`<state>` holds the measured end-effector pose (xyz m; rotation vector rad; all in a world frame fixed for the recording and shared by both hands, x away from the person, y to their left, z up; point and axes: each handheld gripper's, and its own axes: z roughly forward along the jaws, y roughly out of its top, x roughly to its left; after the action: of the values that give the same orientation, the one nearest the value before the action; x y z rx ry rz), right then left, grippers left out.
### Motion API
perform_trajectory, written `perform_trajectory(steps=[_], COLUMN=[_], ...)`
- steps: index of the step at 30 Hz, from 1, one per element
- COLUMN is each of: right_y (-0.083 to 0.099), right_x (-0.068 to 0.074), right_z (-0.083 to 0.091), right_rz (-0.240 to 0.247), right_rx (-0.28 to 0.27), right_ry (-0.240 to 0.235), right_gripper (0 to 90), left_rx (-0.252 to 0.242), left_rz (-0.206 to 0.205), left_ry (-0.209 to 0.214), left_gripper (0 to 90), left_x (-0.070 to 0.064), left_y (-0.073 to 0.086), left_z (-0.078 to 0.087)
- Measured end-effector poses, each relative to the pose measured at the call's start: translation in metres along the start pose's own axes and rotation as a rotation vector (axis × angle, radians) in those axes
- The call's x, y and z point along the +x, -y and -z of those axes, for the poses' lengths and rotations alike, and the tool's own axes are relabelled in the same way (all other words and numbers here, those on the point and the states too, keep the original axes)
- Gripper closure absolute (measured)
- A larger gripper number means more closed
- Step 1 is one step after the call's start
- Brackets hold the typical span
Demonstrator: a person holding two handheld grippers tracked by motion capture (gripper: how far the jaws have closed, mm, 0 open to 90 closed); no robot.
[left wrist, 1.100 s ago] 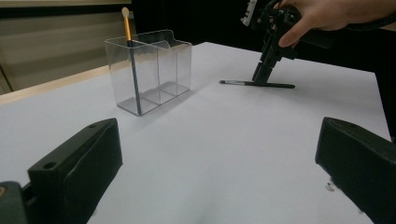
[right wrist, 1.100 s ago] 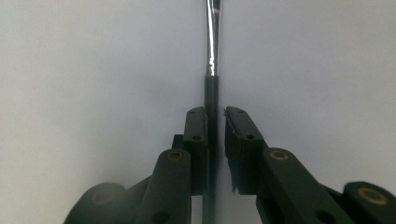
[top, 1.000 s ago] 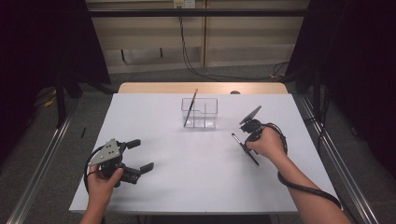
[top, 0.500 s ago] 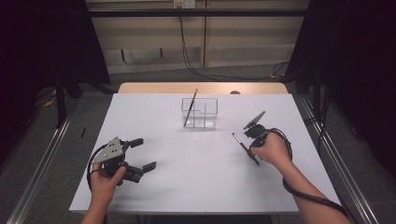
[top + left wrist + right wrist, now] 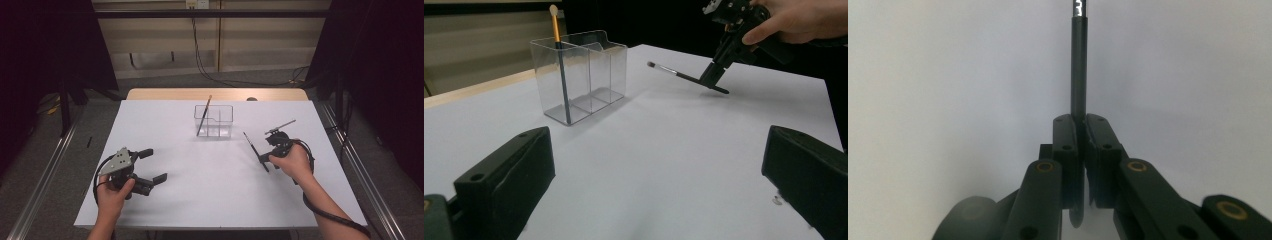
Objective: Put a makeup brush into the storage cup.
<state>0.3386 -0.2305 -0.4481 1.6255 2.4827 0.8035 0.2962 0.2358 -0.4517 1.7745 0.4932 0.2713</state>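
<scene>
Your right gripper (image 5: pixel 264 159) has drawn back toward you, jaws pinched on the black makeup brush (image 5: pixel 254 149) just above the table. Next, carry it into the clear organizer (image 5: pixel 214 121) (left gripper (image 5: pixel 150 165) idles, spread).

Light from above falls evenly on the white table (image 5: pixel 210 200); the room around is dark, shadows are soft, near jaws are blurred.
</scene>
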Motion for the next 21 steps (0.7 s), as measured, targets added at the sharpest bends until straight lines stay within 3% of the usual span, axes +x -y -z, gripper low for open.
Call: perform_trajectory(steps=[4, 9, 13, 21], right_y=[0.007, 0.016, 0.021, 0.029], right_x=[-0.002, -0.001, 0.001, 0.007], right_z=[0.002, 0.005, 0.005, 0.0], right_rz=[-0.023, -0.008, -0.012, 0.029], right_rx=[-0.117, -0.282, -0.371, -0.524], right_ry=[-0.06, -0.108, -0.144, -0.184], right_gripper=[84.5, 84.5, 84.5, 84.5], left_rx=[0.003, 0.007, 0.013, 0.006], left_rz=[0.005, 0.01, 0.009, 0.032], left_ry=[0.0, 0.003, 0.007, 0.016], left_gripper=[0.3, 0.3, 0.3, 0.1], left_x=[-0.001, -0.002, -0.002, -0.002], left_y=[0.001, 0.0, 0.0, -0.001], left_z=[-0.001, -0.005, -0.007, -0.013])
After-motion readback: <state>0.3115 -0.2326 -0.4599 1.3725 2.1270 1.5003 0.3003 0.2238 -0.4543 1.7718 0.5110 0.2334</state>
